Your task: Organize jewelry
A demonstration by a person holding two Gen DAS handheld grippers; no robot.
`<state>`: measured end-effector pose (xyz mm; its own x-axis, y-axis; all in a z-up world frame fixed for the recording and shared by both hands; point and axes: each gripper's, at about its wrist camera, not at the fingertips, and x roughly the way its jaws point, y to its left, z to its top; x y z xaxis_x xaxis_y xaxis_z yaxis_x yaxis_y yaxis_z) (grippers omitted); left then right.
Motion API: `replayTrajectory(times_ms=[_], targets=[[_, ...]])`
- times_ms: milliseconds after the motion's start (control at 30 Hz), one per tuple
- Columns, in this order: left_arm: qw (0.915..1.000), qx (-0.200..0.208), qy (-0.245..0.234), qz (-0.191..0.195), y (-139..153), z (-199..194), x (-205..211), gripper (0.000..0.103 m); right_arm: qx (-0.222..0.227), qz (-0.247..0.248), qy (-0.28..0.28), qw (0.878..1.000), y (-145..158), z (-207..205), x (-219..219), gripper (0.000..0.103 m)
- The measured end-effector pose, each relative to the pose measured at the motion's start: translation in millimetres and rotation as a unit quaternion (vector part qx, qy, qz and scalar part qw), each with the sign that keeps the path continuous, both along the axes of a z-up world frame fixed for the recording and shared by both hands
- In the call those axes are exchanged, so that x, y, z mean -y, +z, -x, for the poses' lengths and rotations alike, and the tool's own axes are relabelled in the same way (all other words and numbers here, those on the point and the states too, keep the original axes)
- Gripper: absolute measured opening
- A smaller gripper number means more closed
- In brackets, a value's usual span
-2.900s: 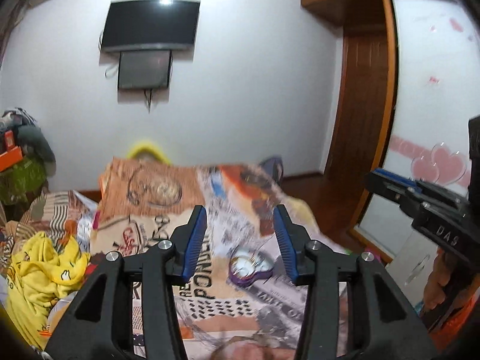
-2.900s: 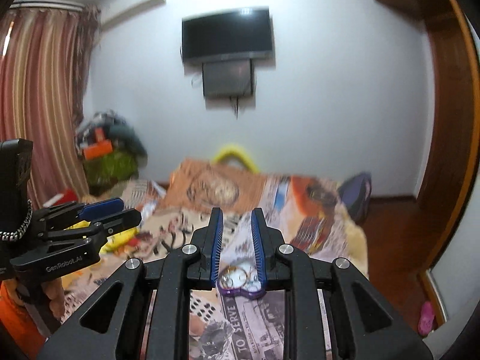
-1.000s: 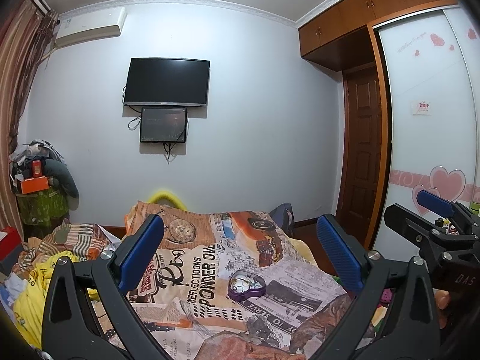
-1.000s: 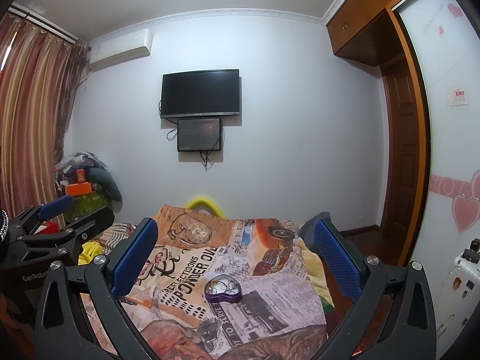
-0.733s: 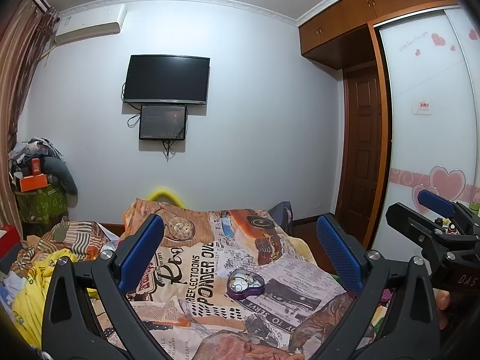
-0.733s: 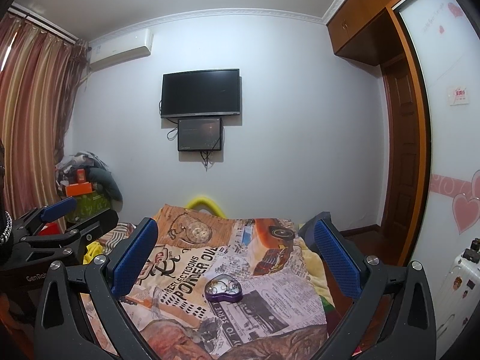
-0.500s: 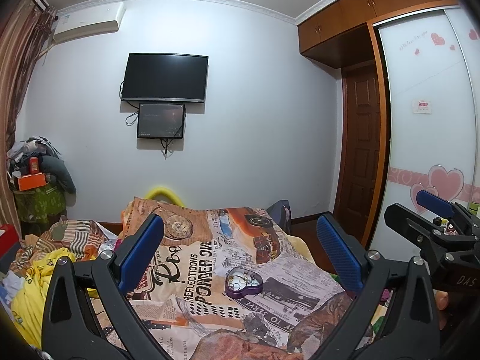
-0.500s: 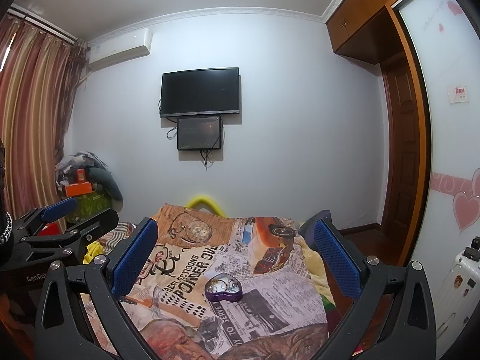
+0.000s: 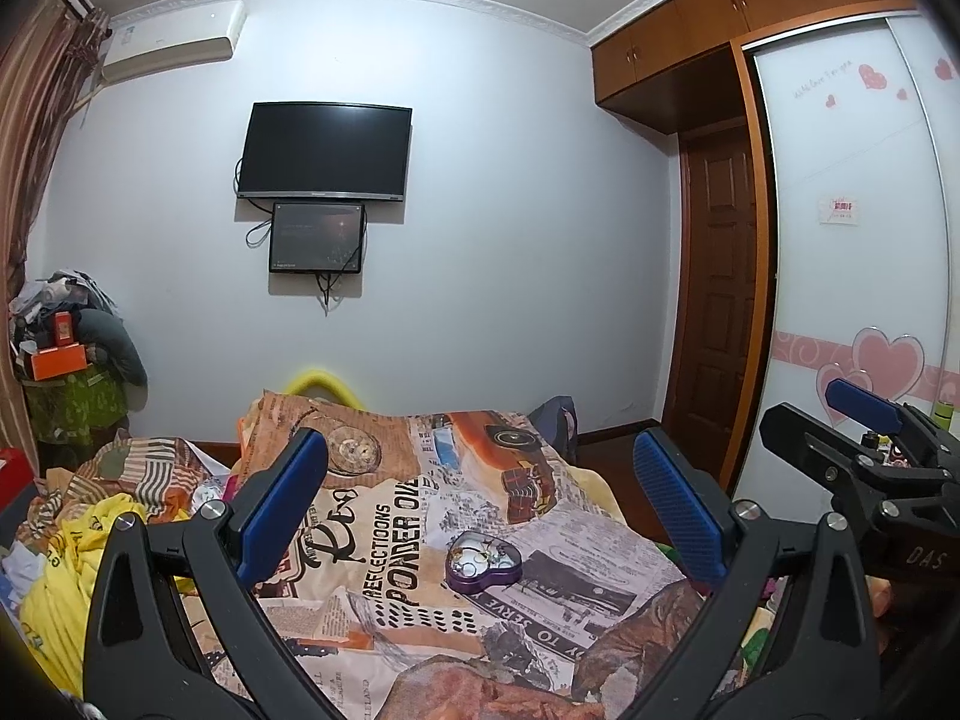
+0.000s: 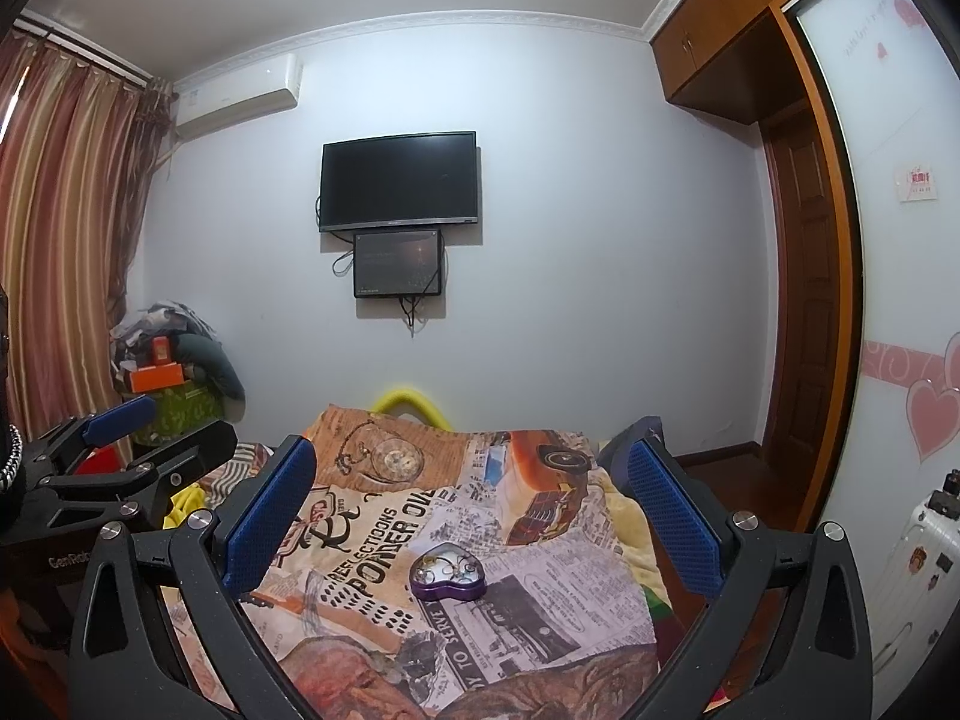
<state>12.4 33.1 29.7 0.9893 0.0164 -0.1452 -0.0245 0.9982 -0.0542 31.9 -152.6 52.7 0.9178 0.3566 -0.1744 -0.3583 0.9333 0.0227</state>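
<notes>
Purple heart-shaped jewelry box (image 9: 483, 561) on bedspread (image 9: 384, 528), grippers spread wide

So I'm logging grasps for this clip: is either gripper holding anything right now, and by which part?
Nothing is held. The left gripper and right gripper are both open and empty, and the purple heart-shaped jewelry box sits untouched on the bed.

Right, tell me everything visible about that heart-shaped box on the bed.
The heart-shaped box is small, with glossy purple side walls and no lid on it. It lies flat, open side up, on the printed bedspread, between the printed lettering and a dark newspaper-style picture. Inside sits a tangle of small shiny pieces, ring-like loops among them; the separate items are too small to tell apart. Nothing but the bedspread touches it: the left gripper and the right gripper are both wide open and held back from it.
</notes>
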Motion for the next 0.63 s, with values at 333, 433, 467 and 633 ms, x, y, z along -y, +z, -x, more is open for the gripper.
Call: replayTrajectory(times_ms=[333,433,467,633], targets=[[0.9999,-0.006,0.002,0.010,-1.9,-4.6,-2.6,0.102,-0.005,-0.001,-0.003,1.000,-2.2,-1.2,-0.1,0.103],[0.9999,-0.008,0.002,0.011,-2.5,-6.5,-3.4,0.102,-0.007,-0.001,-0.004,1.000,-2.9,-2.6,-0.5,0.103],[0.9999,-0.008,0.002,0.011,-3.0,-7.2,-3.5,0.102,-0.008,-0.001,-0.004,1.000,-3.1,-3.0,-0.5,0.103],[0.9999,-0.012,0.002,0.011,-5.0,-11.7,-4.0,0.102,-0.012,-0.001,-0.006,1.000,-5.1,-5.5,-0.8,0.103]])
